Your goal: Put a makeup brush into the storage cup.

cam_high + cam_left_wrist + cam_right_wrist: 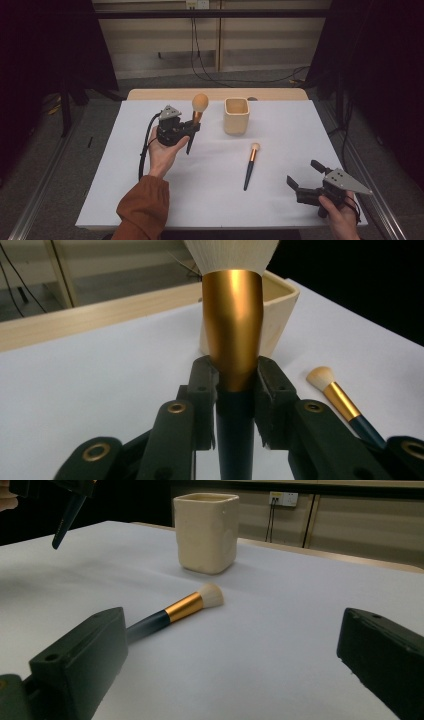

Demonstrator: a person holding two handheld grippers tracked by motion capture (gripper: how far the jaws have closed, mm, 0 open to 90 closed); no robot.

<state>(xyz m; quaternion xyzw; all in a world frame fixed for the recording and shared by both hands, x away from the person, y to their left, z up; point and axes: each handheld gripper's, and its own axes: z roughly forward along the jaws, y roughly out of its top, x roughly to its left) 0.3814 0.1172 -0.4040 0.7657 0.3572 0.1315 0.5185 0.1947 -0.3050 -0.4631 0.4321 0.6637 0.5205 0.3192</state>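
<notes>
My left gripper [192, 127] is raised over the left part of the white table, shut on a large makeup brush [198, 111] held upright, bristle head up. In the left gripper view its pads clamp the gold ferrule and dark handle of that large brush [232, 335]. A cream square cup [236, 115] stands upright just right of it, at the table's back middle. A smaller brush [250, 164] with a dark handle lies flat in front of the cup. My right gripper [306, 175] rests low at the front right, open and holding nothing; the small brush [187, 606] and the cup [205, 532] lie beyond its jaws.
White paper [150, 200] covers the table, with a strip of wooden edge [150, 94] at the back. Black cables [210, 75] run on the floor behind, and dark curtains hang on both sides.
</notes>
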